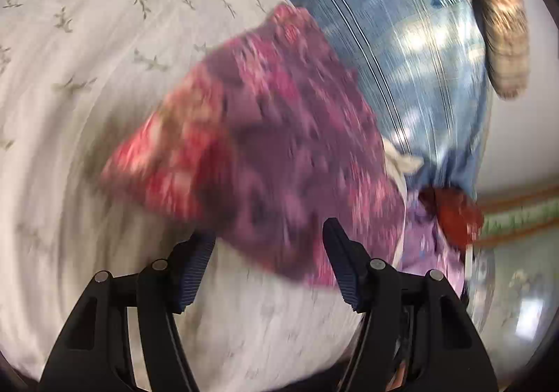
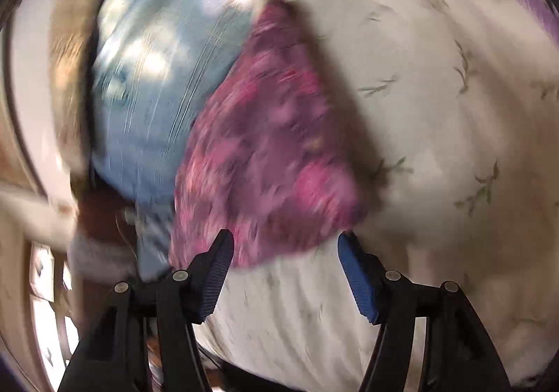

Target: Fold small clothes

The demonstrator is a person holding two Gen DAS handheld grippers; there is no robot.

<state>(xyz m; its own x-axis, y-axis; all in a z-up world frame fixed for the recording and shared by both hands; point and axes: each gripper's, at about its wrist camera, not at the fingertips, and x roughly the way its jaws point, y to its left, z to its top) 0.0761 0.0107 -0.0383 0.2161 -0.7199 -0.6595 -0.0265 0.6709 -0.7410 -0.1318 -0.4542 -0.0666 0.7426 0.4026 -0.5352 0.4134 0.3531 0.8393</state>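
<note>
A small purple and pink floral garment (image 1: 272,133) lies folded on the white bedsheet (image 1: 87,77), blurred by motion. In the left wrist view my left gripper (image 1: 269,245) is open, and the garment's near edge shows just beyond its fingertips with nothing pinched between them. The right wrist view has the same garment (image 2: 269,147) on the sheet (image 2: 436,112). My right gripper (image 2: 284,248) is open too, its blue pads (image 2: 356,273) apart and just short of the cloth's near edge.
A blue denim piece (image 1: 401,42) lies beside the floral garment, also the denim (image 2: 150,77) in the right wrist view. A brown plaid cloth (image 1: 503,25) sits past it. Red and lilac clothes (image 1: 450,213) are heaped near the bed's edge.
</note>
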